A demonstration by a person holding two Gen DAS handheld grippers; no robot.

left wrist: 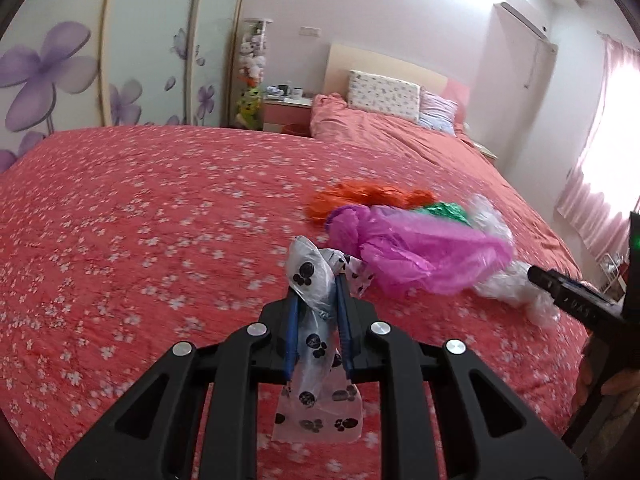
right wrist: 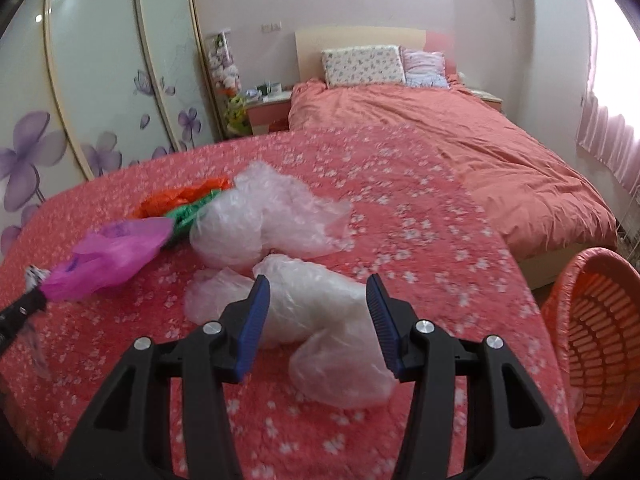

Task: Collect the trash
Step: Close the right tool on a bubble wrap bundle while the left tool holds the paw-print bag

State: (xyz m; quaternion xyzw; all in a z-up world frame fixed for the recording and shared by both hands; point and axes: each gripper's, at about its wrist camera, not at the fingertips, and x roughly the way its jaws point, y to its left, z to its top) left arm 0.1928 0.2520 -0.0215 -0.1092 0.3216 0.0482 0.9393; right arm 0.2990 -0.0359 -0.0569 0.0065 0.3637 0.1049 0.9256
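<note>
My left gripper [left wrist: 320, 280] is shut on a clear plastic bag with black paw prints [left wrist: 310, 280], held above the red flowered cover. A pink bag [left wrist: 416, 248], an orange bag [left wrist: 368, 196], a green bag [left wrist: 444, 212] and clear bags [left wrist: 516, 288] lie ahead to its right. My right gripper [right wrist: 318, 292] is open, its jaws either side of a clear crumpled bag [right wrist: 320, 308]. A second clear bag [right wrist: 260, 212], the green bag [right wrist: 188, 210], the orange bag [right wrist: 180, 196] and the pink bag [right wrist: 108, 256] lie further left.
An orange slatted basket [right wrist: 592, 340] stands at the right edge of the covered surface. A bed [right wrist: 460, 132] with pillows lies beyond. A flowered wardrobe [right wrist: 100, 100] runs along the left. A pink nightstand [left wrist: 286, 110] stands beside the bed.
</note>
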